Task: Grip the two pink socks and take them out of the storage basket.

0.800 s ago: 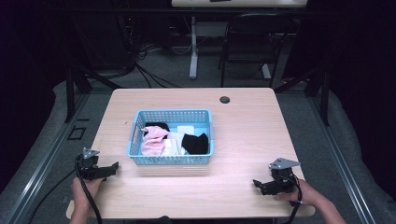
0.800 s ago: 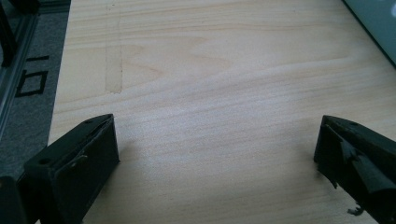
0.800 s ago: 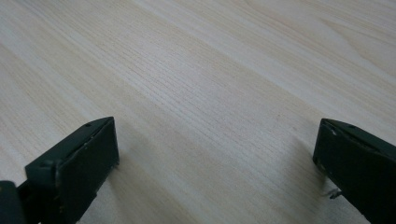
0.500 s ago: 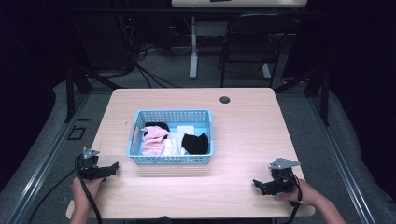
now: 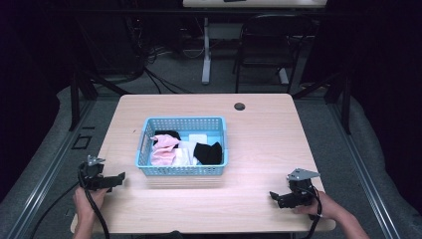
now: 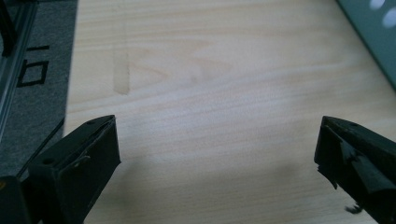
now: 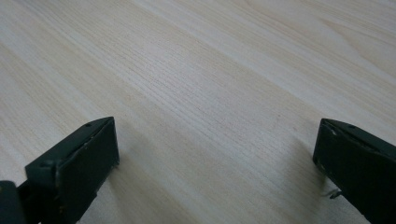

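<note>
Step in hand: the start position, before any reach. In the high view the left gripper [image 5: 115,178] rests on the wooden surface [image 5: 259,139] at the lower left of the frame, and the right gripper [image 5: 275,197] rests at the lower right. Each is held in a hand at the near edge.

Jaws: in the left gripper view the left gripper [image 6: 217,154] has its jaws spread wide with bare wood between them. In the right gripper view the right gripper [image 7: 215,154] stands likewise, wide apart and holding nothing.

The work's object: a light blue plastic basket [image 5: 149,130] sits at the centre of the frame, between the two grippers and nearer the left one, touched by neither. Its long axis runs left to right across the frame, long sides parallel to the near edge, open side up. Inside lie small folded garments, possibly socks: a pink piece [image 5: 161,152] at left, a black piece [image 5: 208,153] at right, white cloth [image 5: 198,138] toward the back. A corner of the basket [image 6: 373,32] appears at the upper right of the left gripper view.

Judgement: the next move calls for lifting one gripper over the basket rim and descending with jaws wide onto a single garment, closing on a fold without catching its neighbours or the lattice wall.
</note>
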`<state>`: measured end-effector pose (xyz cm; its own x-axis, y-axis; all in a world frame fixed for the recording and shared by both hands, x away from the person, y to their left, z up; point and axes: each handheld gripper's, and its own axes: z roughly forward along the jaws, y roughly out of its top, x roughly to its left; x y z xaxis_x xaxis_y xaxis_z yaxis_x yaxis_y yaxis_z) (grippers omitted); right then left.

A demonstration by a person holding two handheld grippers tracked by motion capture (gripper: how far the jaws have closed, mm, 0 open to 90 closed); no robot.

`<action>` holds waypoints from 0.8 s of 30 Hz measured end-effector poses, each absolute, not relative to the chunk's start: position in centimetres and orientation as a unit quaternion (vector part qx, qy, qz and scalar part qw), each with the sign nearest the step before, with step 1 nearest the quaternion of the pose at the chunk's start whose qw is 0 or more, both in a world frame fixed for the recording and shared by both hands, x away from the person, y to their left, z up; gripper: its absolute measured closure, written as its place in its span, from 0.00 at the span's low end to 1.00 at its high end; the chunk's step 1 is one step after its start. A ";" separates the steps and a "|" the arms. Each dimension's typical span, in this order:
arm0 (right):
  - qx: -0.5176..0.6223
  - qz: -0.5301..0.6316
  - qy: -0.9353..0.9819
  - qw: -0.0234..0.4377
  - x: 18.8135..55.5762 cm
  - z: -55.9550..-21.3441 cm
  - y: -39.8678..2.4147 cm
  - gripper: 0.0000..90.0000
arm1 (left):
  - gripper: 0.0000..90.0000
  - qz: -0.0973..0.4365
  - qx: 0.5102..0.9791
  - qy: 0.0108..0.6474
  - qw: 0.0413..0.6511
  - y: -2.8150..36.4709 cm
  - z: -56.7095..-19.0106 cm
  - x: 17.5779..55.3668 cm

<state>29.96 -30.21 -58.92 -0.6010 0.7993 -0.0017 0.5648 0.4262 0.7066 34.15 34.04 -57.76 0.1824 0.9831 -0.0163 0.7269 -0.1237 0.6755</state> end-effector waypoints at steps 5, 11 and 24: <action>0.412 0.340 0.828 0.173 30.0 -58.9 -30.2 0.00 | 0.00 0.228 0.707 0.604 0.286 34.3 -55.9 34.1; 0.412 0.341 0.827 0.171 29.9 -58.9 -30.2 0.00 | 0.00 0.218 0.713 0.599 0.291 34.2 -52.7 34.2; 0.412 0.340 0.828 0.172 30.0 -58.9 -30.3 0.00 | 0.00 0.207 0.743 0.569 0.284 32.8 -48.2 35.4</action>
<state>29.97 -30.25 -58.91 -0.6013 0.7990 -0.0038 0.5655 0.4290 0.7044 35.40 32.84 -48.17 0.2671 0.9635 -0.0153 0.7278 -0.1913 0.6585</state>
